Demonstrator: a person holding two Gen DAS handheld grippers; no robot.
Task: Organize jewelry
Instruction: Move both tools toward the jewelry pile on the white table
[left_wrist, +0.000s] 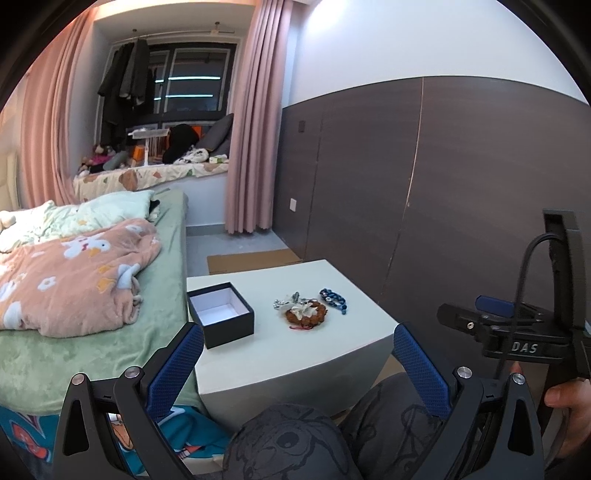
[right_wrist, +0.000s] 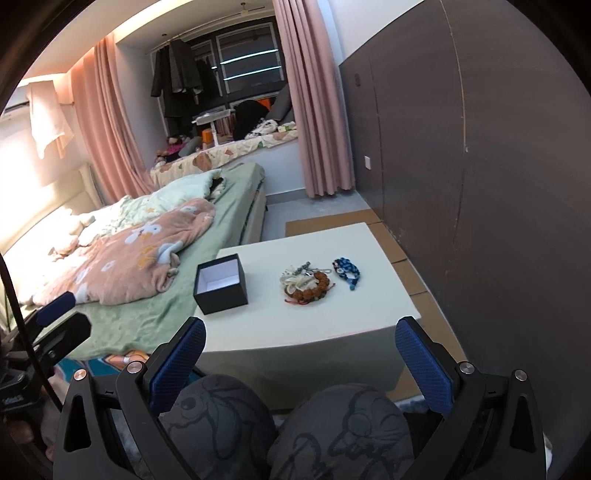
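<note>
left tool (left_wrist: 297, 363) wide open, empty | right tool (right_wrist: 301, 356) wide open, empty | black box (right_wrist: 221, 282), bracelets (right_wrist: 308, 282) on bench (right_wrist: 332, 314)

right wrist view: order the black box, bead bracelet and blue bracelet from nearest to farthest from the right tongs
1. black box, left side of the white table
2. bead bracelet, mid-table
3. blue bracelet, right of it, slightly farther back

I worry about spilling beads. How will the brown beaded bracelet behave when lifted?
The brown beaded bracelet looks strung on cord, so it will probably droop rather than hold its ring. It overlaps the white piece, which may drag along. Its round beads might slip between pads.
</note>
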